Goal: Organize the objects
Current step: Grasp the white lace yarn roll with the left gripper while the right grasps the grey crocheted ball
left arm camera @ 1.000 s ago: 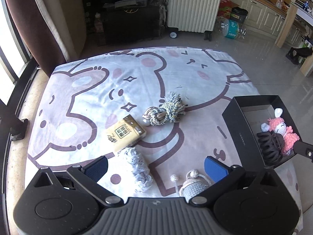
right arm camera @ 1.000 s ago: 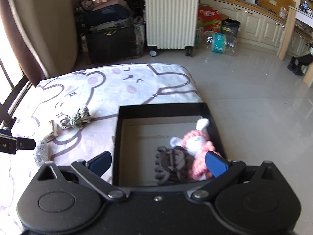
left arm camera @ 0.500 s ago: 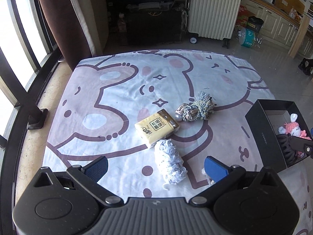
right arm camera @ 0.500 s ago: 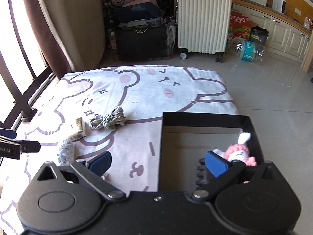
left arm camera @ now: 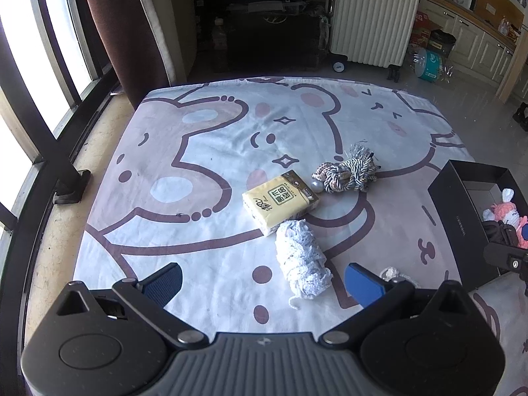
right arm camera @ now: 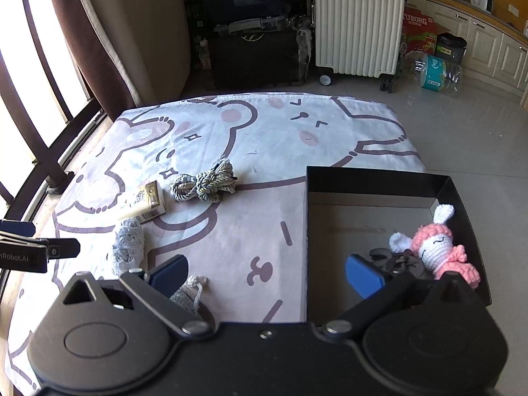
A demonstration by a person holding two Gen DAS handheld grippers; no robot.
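On the bear-print sheet (left arm camera: 204, 151) lie a yellow tissue pack (left arm camera: 280, 200), a knotted rope bundle (left arm camera: 346, 173) and a white crochet roll (left arm camera: 302, 259). My left gripper (left arm camera: 262, 282) is open and empty, just in front of the roll. A small grey knitted pouch (right arm camera: 188, 292) lies near my right gripper (right arm camera: 267, 274), which is open and empty over the sheet beside the black box (right arm camera: 373, 181). The box holds a pink crochet doll (right arm camera: 435, 247) and a black hair claw (right arm camera: 396, 262).
A white suitcase (right arm camera: 358, 23) and dark luggage (right arm camera: 257, 52) stand beyond the sheet. Window bars and a brown curtain (left arm camera: 122, 33) are on the left. Tiled floor (right arm camera: 462, 132) lies to the right, with cabinets behind.
Both grippers have drawn back and swung left. The tissue pack, rope and crochet roll now sit centred in the left view; the box has shifted right in both views.
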